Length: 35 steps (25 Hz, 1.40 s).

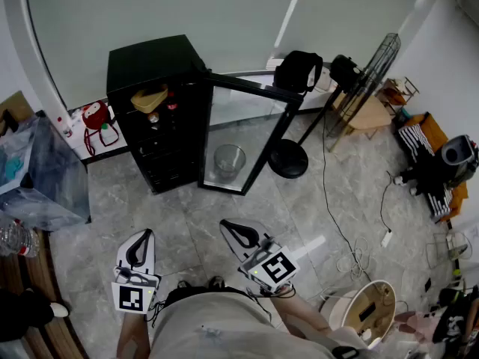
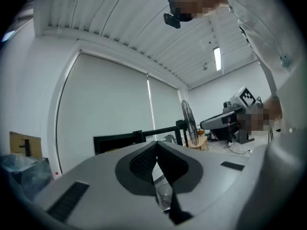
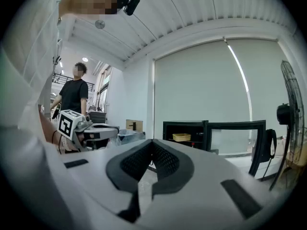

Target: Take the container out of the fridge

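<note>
The black mini fridge (image 1: 150,111) stands on the floor ahead with its glass door (image 1: 247,133) swung open to the right. A yellow container (image 1: 148,99) sits on its top shelf, also seen as the yellow container (image 3: 182,137) in the right gripper view. My left gripper (image 1: 142,235) and right gripper (image 1: 227,225) are held low in front of me, well short of the fridge. Both are shut with nothing between the jaws. The left gripper (image 2: 156,143) points toward the fridge door, and the right gripper (image 3: 152,142) faces the open fridge (image 3: 184,133).
A clear glass bin (image 1: 229,161) stands on the floor by the open door. A floor fan (image 1: 367,88) and black bag (image 1: 299,69) are at the right, a clear plastic box (image 1: 37,170) at the left. Cables (image 1: 352,253) trail right. A person in black (image 3: 74,95) stands behind.
</note>
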Motion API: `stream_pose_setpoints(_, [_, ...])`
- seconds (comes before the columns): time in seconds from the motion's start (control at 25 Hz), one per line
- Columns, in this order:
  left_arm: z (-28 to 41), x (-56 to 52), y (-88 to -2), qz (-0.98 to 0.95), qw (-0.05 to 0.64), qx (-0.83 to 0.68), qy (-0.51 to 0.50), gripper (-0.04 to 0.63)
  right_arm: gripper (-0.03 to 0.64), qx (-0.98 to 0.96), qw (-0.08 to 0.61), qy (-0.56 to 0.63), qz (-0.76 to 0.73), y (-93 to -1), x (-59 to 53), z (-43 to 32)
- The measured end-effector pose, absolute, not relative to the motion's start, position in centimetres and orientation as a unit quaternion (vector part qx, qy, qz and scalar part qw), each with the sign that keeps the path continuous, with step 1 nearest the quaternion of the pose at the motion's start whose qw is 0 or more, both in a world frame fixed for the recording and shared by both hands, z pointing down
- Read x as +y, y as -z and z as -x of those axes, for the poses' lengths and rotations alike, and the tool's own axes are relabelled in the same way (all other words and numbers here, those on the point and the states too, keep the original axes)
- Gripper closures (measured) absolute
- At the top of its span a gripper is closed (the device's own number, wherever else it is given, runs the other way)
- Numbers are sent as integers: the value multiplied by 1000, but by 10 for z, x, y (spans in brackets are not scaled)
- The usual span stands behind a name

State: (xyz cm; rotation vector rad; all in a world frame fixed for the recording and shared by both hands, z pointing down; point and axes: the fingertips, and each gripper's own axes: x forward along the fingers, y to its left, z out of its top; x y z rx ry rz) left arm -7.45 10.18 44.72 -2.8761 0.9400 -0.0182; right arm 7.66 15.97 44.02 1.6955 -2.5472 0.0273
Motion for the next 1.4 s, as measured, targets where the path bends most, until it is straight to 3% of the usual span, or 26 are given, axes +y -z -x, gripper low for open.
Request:
stream_pose_setpoints(0.32, [68, 112, -444, 938, 109, 330, 2, 589, 603, -857, 27, 14, -514, -432, 153, -73])
stream_pose_setpoints(1.4, [31, 103, -460, 928, 61, 368, 4, 589, 601, -887, 21, -42, -460, -461, 155, -110])
